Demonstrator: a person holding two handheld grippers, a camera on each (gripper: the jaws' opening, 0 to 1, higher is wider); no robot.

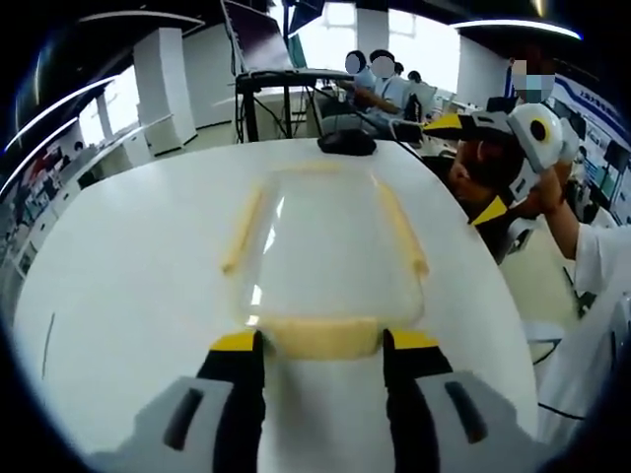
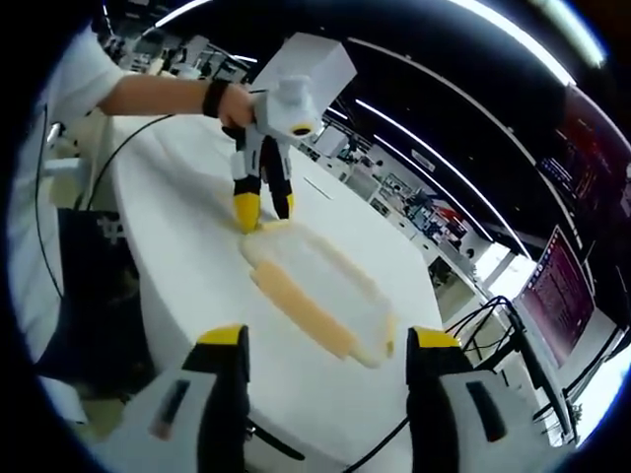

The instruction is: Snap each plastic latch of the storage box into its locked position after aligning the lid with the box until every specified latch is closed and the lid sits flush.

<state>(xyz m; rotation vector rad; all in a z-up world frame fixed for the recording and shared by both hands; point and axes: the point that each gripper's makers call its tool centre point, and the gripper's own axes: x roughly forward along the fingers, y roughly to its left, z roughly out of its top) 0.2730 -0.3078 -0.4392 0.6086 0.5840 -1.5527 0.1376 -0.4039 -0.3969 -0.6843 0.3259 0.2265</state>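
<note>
Left gripper (image 1: 321, 345): grey moulded body, two black fingers (image 1: 242, 394) with yellow tips, a dark slot in each grey shoulder. Right gripper (image 2: 328, 340): same build, grey shoulders, black fingers (image 2: 229, 394), yellow tips. Seen from outside: white box housing on top, white-and-black frame below. Person wears a white short-sleeved shirt (image 2: 74, 74) and a black wristband (image 2: 212, 99).

A large open-plan office or lab hall. A wide white bench (image 1: 148, 276) fills the foreground ahead of the tongs. Beyond it, people sit at desks (image 1: 370, 84) near bright windows (image 1: 414, 39). Long strip lights (image 2: 513, 39) cross a dark ceiling, and rows of workstations (image 2: 414, 202) and a lit wall screen (image 2: 562, 291) stand farther off.
</note>
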